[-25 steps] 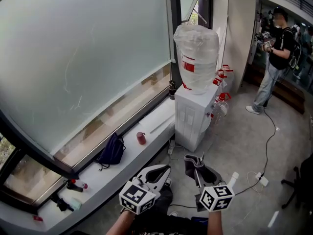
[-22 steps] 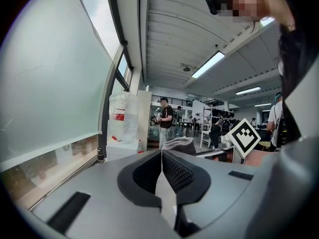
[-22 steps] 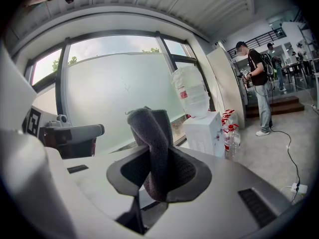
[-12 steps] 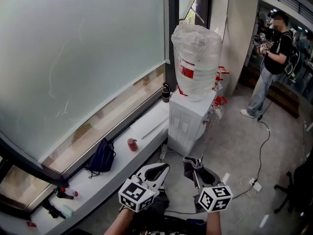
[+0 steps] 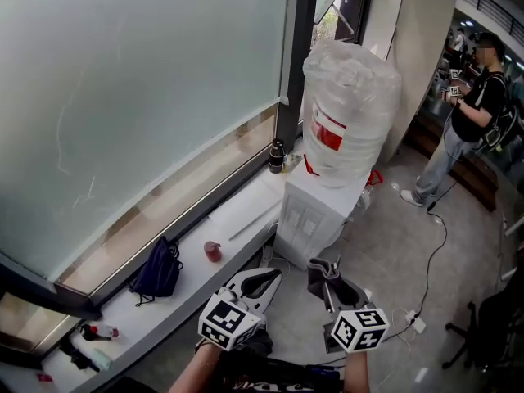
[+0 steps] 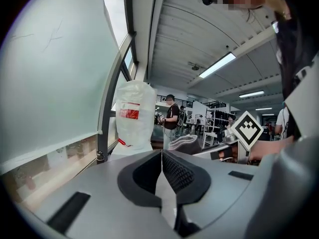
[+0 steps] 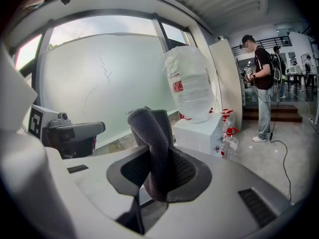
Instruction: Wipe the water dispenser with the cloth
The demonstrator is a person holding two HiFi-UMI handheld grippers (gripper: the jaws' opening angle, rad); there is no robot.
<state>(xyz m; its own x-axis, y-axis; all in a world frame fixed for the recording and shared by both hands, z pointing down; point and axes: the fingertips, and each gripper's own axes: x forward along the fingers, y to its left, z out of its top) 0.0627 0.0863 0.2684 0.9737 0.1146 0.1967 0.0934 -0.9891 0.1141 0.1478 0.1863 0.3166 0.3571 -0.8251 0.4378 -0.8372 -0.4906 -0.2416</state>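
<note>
Closer now: the water dispenser (image 5: 315,215) fills more of my head view than a second ago, with both grippers low in frame as before. Right gripper (image 7: 155,156) is clamped on the one grey cloth (image 7: 149,128), which sticks up from its jaws. The dispenser is well ahead, untouched. Left gripper (image 6: 162,156) has its jaws pressed together, empty. One dispenser, one jug (image 5: 348,109) on top, one person (image 5: 475,121) beyond.
</note>
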